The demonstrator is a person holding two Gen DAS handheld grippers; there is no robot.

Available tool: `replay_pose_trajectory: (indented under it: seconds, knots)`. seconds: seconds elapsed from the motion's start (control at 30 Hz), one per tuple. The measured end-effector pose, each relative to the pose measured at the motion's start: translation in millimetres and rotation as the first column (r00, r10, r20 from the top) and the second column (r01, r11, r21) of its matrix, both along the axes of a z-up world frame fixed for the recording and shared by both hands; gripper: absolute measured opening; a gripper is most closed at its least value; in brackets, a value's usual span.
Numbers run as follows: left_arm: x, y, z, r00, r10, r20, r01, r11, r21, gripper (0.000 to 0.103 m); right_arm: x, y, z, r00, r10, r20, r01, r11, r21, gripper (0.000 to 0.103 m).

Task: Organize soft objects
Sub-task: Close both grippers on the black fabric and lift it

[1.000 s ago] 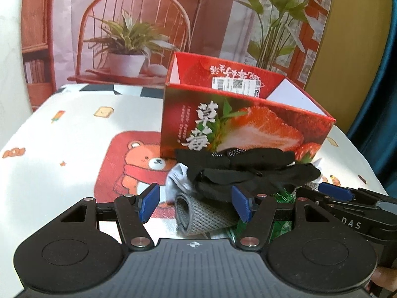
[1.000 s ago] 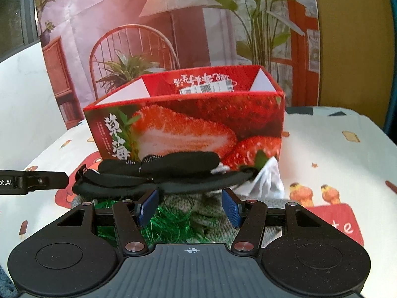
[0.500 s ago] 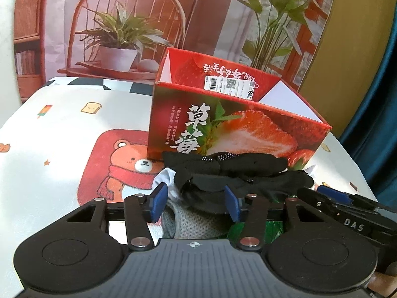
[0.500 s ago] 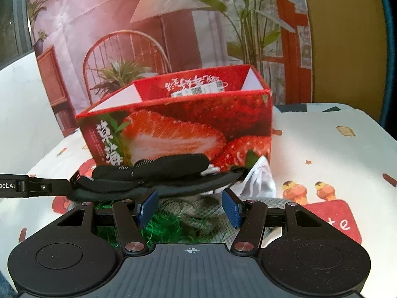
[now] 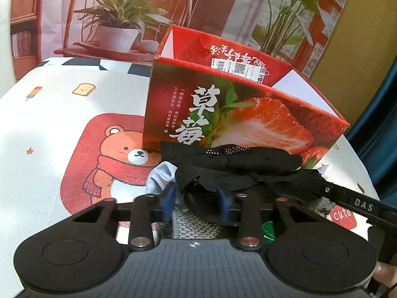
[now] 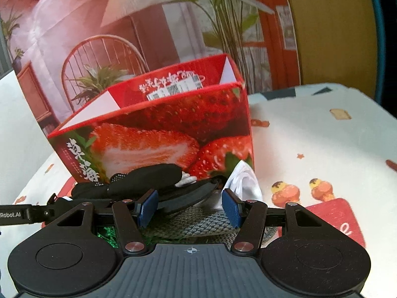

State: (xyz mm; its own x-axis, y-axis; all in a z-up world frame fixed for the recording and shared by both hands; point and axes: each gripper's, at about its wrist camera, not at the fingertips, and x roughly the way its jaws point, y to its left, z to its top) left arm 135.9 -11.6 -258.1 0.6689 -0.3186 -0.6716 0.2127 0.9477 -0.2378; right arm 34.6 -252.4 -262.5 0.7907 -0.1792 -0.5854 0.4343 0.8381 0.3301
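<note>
A printed tabletop (image 5: 49,114) carries an open strawberry box (image 5: 243,114), and a pile of soft things lies against the box's near wall, between the box and both tools. Topmost is a black garment (image 5: 230,164), its long axis running left to right along that wall, over a grey knit piece (image 6: 196,226) and a pale blue cloth (image 5: 161,176). The left hand-held gripper (image 5: 196,203) is the nearer: its jaws have just been closing, and the garment's left end now sits between the pads, apparently pinched. The right hand-held gripper (image 6: 189,207) stays half spread at the right end, above the knit, pinching nothing. Lifting it into the box looks to be the next move.
</note>
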Motion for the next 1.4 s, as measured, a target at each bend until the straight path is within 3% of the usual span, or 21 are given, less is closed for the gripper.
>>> replay_pose_trajectory:
  seconds: [0.17,0.27,0.4,0.53,1.07,1.4]
  knots:
    - [1,5,-3,1.000,-0.001,0.002,0.001,1.000,-0.017,0.021,10,-8,-6,1.000,-0.007,0.002,0.007,0.999,0.047,0.049]
    - [0,7,-3,1.000,-0.001,0.008,0.001,1.000,-0.027,0.018,14,-14,-5,1.000,-0.011,0.012,0.011,0.998,0.069,0.042]
    - [-3,7,2,1.000,-0.006,0.031,0.007,0.999,-0.031,0.014,16,-21,-7,1.000,-0.025,0.008,0.024,0.993,0.115,0.021]
    - [-10,6,10,0.998,-0.014,0.065,0.016,0.999,-0.034,0.013,12,-19,-3,1.000,-0.026,0.018,0.024,0.995,0.098,0.014]
    - [-36,13,68,0.967,0.015,0.253,-0.004,0.999,-0.043,0.012,-6,4,67,0.987,0.036,0.156,-0.028,0.998,-0.052,0.012]
    - [-17,5,102,0.939,0.023,0.342,-0.021,1.000,-0.010,0.012,12,2,108,0.978,0.075,0.193,-0.050,0.990,-0.133,0.012]
